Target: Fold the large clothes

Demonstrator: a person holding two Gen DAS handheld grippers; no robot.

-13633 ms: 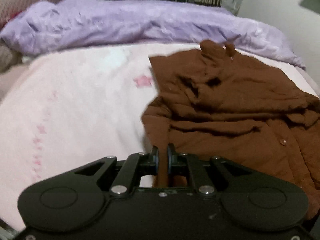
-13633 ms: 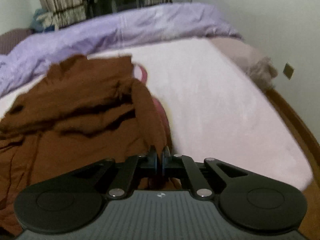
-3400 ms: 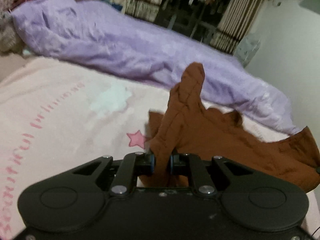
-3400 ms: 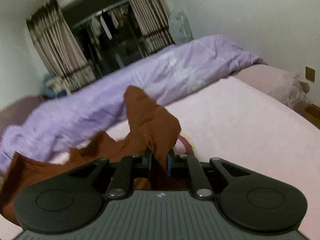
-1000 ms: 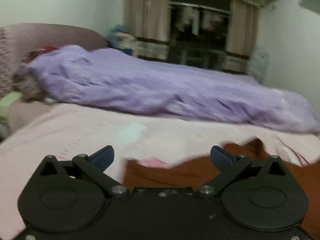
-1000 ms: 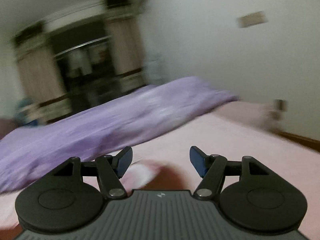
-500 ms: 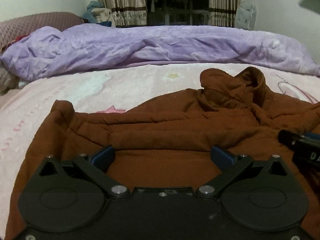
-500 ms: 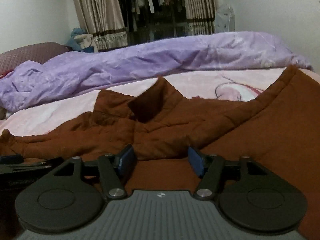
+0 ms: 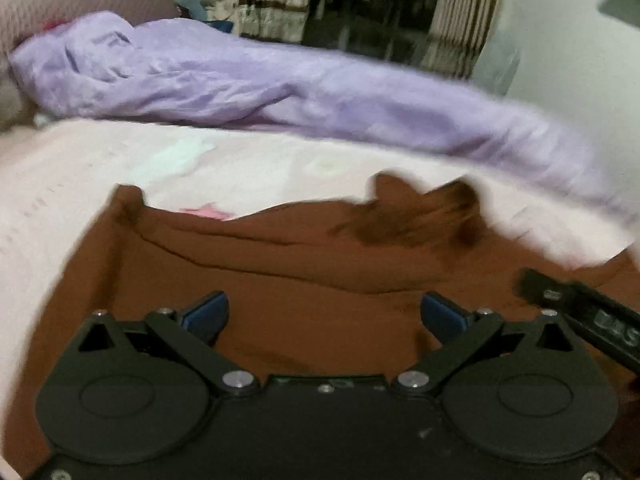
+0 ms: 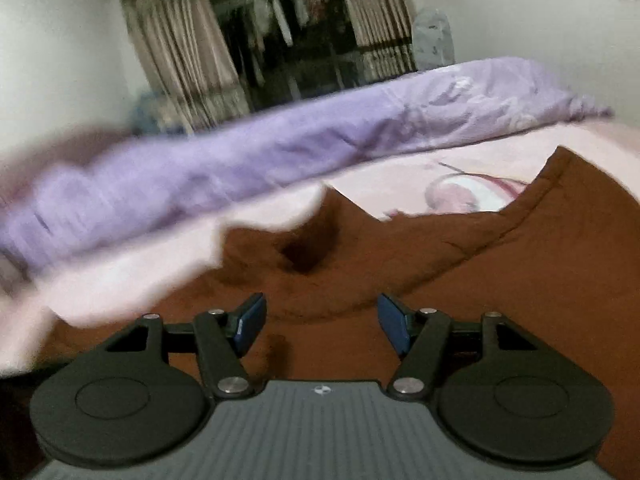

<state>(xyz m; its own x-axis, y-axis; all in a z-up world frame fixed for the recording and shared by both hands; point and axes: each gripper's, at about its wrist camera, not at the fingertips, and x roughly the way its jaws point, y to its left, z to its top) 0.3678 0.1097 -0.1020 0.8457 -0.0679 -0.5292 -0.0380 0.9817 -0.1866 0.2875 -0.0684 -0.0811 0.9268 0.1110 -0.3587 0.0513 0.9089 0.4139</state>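
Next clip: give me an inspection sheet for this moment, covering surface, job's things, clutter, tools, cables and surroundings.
Surface: bed with a pale pink printed sheet.
Job's things: brown shirt spread over the sheet, collar toward the far side, creases across it.
Clutter: purple duvet bunched along the far edge.
Tools: left tool open over the shirt, nothing between its pads; right tool open, also above the shirt, gripping nothing.
Cables: nothing seen.
Surroundings: curtains either side of a dark opening with hanging clothes, white walls. Both views are motion-blurred.
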